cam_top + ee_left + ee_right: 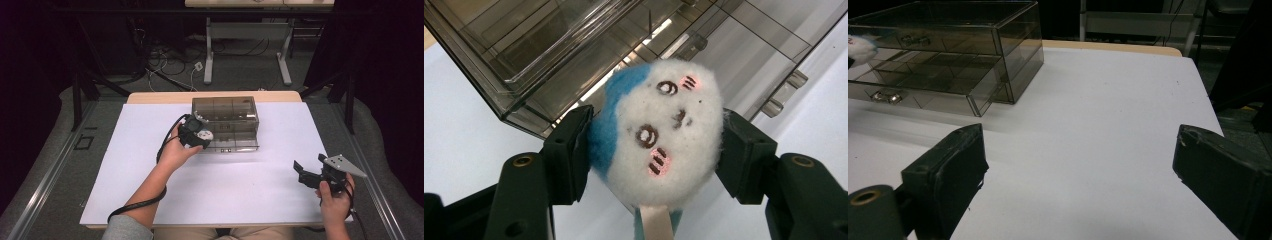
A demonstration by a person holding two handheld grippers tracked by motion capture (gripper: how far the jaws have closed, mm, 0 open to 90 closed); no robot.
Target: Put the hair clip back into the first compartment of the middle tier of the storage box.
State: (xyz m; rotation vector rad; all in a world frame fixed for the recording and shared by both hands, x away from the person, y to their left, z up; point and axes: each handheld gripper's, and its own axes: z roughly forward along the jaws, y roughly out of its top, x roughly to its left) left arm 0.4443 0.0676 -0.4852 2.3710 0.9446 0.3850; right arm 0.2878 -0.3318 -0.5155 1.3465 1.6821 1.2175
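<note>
Nearest the person, at the lower right of the high view, the right hand (334,200) holds the right gripper (306,173) low over the white table (240,190), with the grey three-cornered plate (344,164) on top of it. In the right gripper view its two black jaws stand wide apart, with nothing but bare white surface between them. A black cable (140,202) loops along the left forearm near the table's front edge.

Moving up the table, the left hand (176,152) reaches forward to the left front corner of the drawer unit. The left gripper (199,136) is clamped on a small plush toy (659,135): a round, fuzzy white face with a blue patch on one side, dark eyes and pink cheek marks. In the left gripper view both pads (574,150) press into the toy's sides, and a pale tag (656,225) hangs from its underside. In the high view the toy (205,135) sits just above the pulled-out lower drawer.

Behind that, the smoky transparent drawer unit (225,110) stands at the far middle of the table. Its lower drawer (235,140) is open toward the person, divided into compartments; the right gripper view shows small metal handles (885,96) on the drawer fronts.

Farthest off, beyond the table, another table's grey metal legs (209,52) and loose cables (165,65) lie on the dark floor.
</note>
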